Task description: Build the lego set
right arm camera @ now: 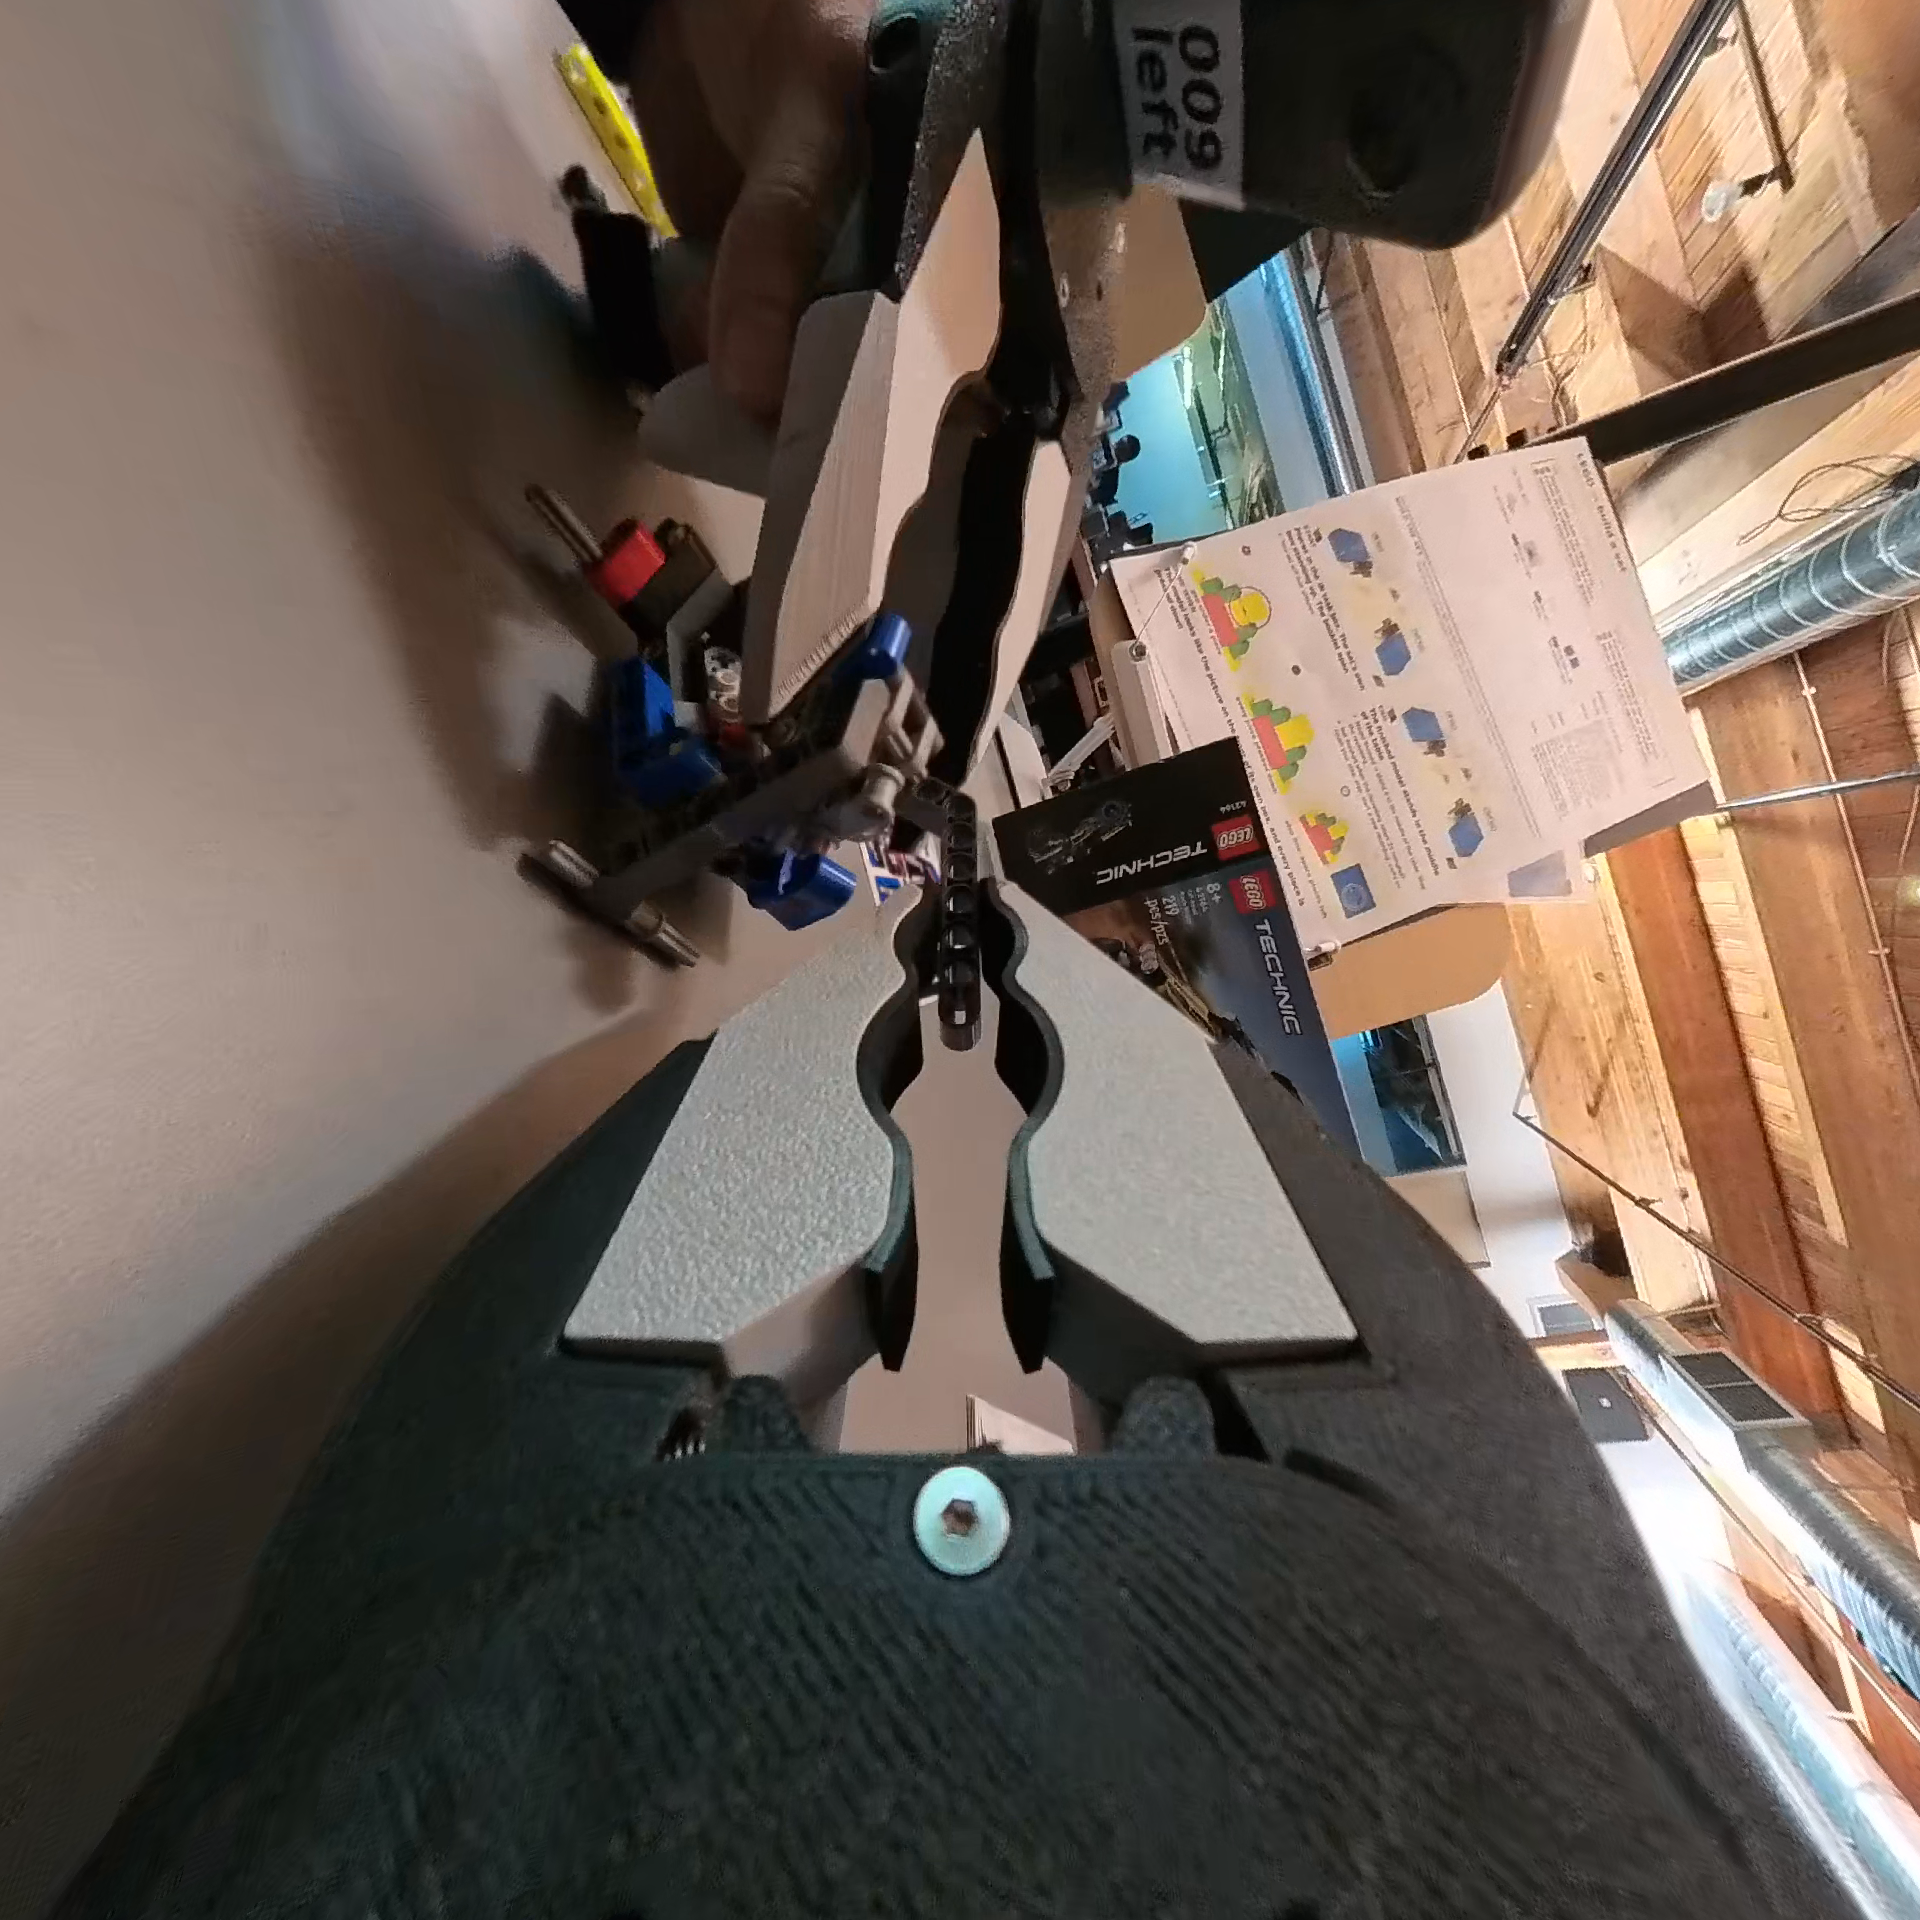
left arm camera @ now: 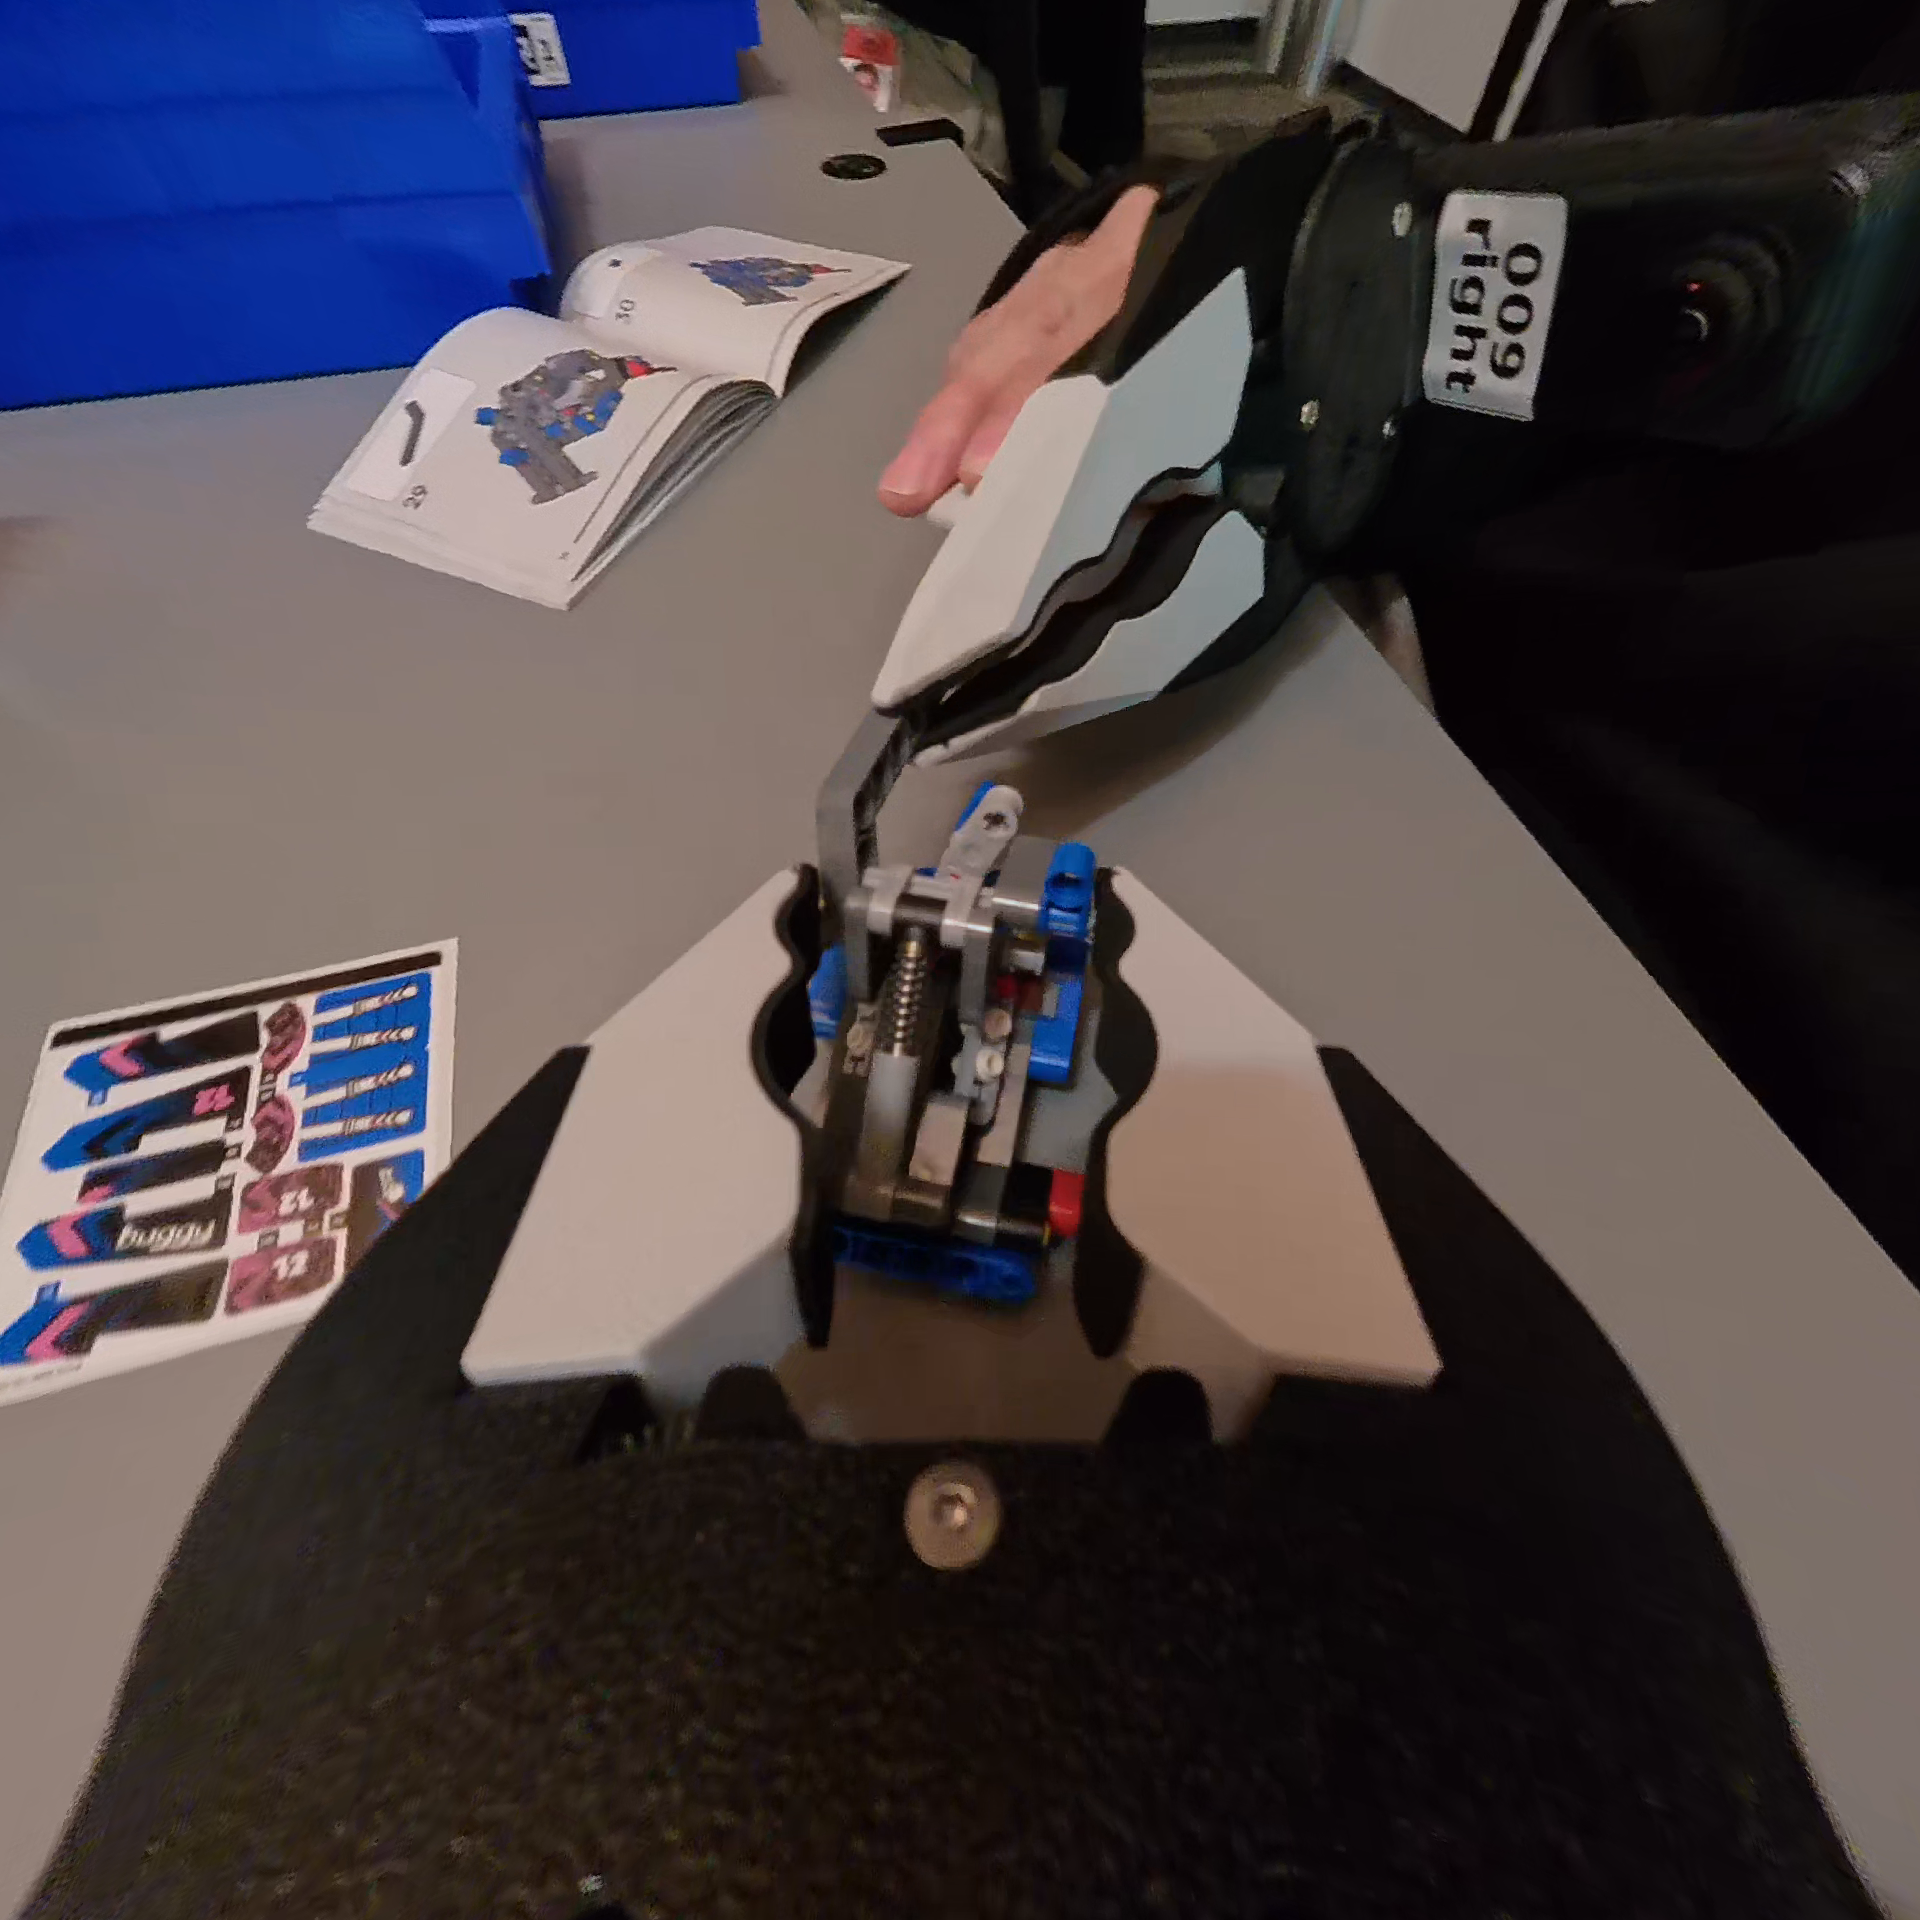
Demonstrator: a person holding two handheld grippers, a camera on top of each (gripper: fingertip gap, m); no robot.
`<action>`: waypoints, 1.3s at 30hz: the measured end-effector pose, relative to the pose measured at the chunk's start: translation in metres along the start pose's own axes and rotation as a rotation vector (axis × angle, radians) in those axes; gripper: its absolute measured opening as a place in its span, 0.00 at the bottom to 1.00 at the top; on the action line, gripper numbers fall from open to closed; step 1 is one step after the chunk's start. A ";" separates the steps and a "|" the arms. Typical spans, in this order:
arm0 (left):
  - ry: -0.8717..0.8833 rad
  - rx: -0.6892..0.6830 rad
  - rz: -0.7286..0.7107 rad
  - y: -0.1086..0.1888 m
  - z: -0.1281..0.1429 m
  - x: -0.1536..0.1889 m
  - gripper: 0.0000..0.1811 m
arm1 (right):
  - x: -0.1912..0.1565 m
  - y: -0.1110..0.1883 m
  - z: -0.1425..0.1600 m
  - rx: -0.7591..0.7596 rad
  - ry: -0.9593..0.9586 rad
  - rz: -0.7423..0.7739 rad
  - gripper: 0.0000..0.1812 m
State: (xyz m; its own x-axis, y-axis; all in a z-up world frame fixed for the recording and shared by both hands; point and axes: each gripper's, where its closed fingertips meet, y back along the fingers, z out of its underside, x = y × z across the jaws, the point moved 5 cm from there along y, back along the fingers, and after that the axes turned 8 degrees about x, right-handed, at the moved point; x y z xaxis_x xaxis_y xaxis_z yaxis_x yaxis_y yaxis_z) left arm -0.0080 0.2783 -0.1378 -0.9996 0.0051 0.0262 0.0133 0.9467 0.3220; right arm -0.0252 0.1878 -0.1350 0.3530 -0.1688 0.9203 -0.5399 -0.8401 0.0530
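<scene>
Grey table point(left arm camera: 312, 727) carries our half-built model point(left arm camera: 951, 1049), clamped in the left claw point(left arm camera: 951, 1101); our right claw point(right arm camera: 961, 966), closed on a black beam point(right arm camera: 958, 914), meets it. Much seems unbuilt.

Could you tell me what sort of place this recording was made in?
Probably a workshop or lab bench for assembly work: a grey table with blue storage bins, an open instruction booklet, and a wood-clad room with exposed metal ducting behind.
</scene>
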 end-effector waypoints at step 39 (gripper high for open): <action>0.031 0.000 0.012 -0.001 0.001 -0.001 0.26 | 0.001 0.008 0.006 0.063 -0.168 -0.105 0.12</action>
State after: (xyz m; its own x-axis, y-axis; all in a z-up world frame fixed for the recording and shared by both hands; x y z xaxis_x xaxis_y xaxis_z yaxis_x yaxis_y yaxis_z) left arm -0.0072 0.2781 -0.1391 -0.9982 0.0065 0.0599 0.0254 0.9465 0.3218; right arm -0.0240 0.1778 -0.1361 0.5300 -0.1578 0.8332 -0.4464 -0.8873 0.1160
